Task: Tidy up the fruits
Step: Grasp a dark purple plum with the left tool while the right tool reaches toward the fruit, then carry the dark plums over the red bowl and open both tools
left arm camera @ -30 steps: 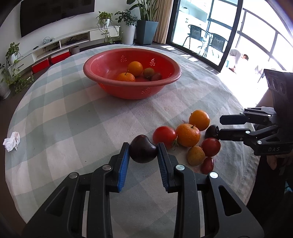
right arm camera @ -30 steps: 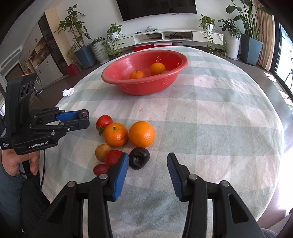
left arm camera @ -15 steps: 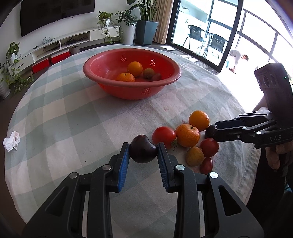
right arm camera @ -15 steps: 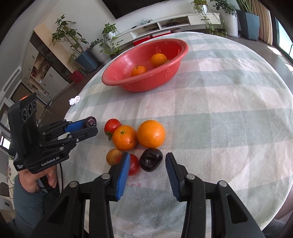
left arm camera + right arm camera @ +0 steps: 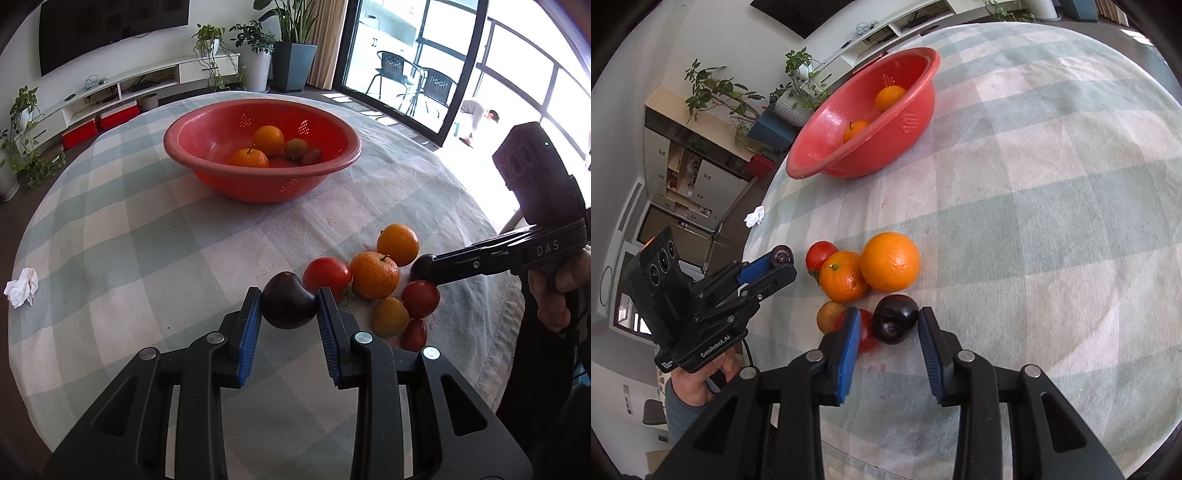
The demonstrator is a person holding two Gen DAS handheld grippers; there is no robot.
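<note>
2 dark plums, 1 per gripper

Left gripper (image 5: 289, 315) pinches a plum (image 5: 287, 305) at frame centre; right gripper (image 5: 888, 334), spread, straddles another plum (image 5: 895, 318) on the tablecloth (image 5: 1052, 221), lower centre. Smooth, soft, likely bruisable: grip gently across the widest part, then carry to the bowl (image 5: 343, 162), upper centre.

Round bench (image 5: 129, 229) under a checked cloth. On it: red bowl (image 5: 258, 184), loose fruit cluster (image 5: 373, 275), crumpled tissue (image 5: 22, 286).

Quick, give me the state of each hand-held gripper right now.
Left hand-held gripper: closed on a dark plum.
Right hand-held gripper: open, fingers either side of another dark plum on the table, not yet closed on it.
</note>
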